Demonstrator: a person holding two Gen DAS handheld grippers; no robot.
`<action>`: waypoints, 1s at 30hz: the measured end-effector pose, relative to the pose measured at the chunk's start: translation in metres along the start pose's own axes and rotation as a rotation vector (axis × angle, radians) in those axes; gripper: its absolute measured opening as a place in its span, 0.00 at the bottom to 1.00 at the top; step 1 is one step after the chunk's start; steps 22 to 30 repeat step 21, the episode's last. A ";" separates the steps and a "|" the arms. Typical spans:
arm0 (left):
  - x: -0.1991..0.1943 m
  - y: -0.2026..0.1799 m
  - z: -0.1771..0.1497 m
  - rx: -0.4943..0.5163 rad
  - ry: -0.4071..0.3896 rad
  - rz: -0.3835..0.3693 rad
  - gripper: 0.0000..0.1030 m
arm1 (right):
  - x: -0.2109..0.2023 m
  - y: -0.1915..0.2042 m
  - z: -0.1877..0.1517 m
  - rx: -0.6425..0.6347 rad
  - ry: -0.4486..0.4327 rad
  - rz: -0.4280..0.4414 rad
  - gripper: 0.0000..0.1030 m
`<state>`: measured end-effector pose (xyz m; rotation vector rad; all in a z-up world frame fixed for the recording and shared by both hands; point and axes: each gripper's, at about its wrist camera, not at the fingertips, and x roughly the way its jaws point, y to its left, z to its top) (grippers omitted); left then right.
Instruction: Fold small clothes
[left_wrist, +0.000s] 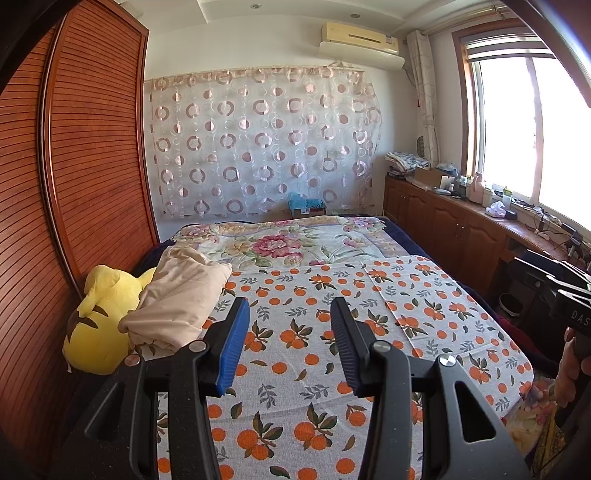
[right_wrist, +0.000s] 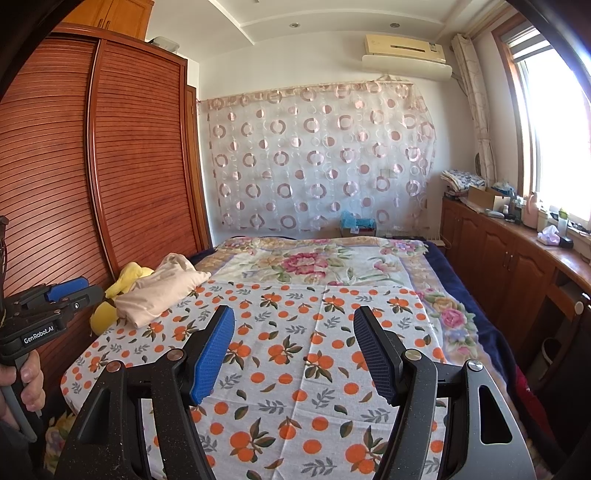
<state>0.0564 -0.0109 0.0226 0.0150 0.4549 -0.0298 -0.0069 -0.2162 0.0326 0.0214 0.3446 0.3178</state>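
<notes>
A crumpled cream garment (left_wrist: 181, 299) lies at the left side of the bed, partly on a yellow plush toy (left_wrist: 99, 328); it also shows in the right wrist view (right_wrist: 162, 290). My left gripper (left_wrist: 290, 321) is open and empty, held above the orange-print sheet (left_wrist: 295, 369), with the garment just left of its left finger. My right gripper (right_wrist: 293, 328) is open and empty above the same sheet (right_wrist: 295, 369), the garment far to its left. The left gripper shows at the left edge of the right wrist view (right_wrist: 55, 299).
A floral blanket (left_wrist: 291, 243) covers the far half of the bed. A slatted wooden wardrobe (left_wrist: 74, 184) stands along the left. A low wooden cabinet (left_wrist: 461, 229) with clutter runs under the window on the right. A patterned curtain (left_wrist: 258, 140) hangs on the far wall.
</notes>
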 end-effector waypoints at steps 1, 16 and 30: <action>0.000 -0.001 0.000 0.000 -0.001 -0.001 0.45 | 0.000 0.000 0.000 0.000 -0.001 0.000 0.67; -0.002 -0.010 0.004 0.002 -0.010 -0.005 0.45 | 0.003 -0.004 -0.001 -0.001 -0.006 0.002 0.67; -0.002 -0.011 0.003 0.002 -0.010 -0.005 0.45 | 0.004 -0.005 -0.002 0.000 -0.008 0.002 0.67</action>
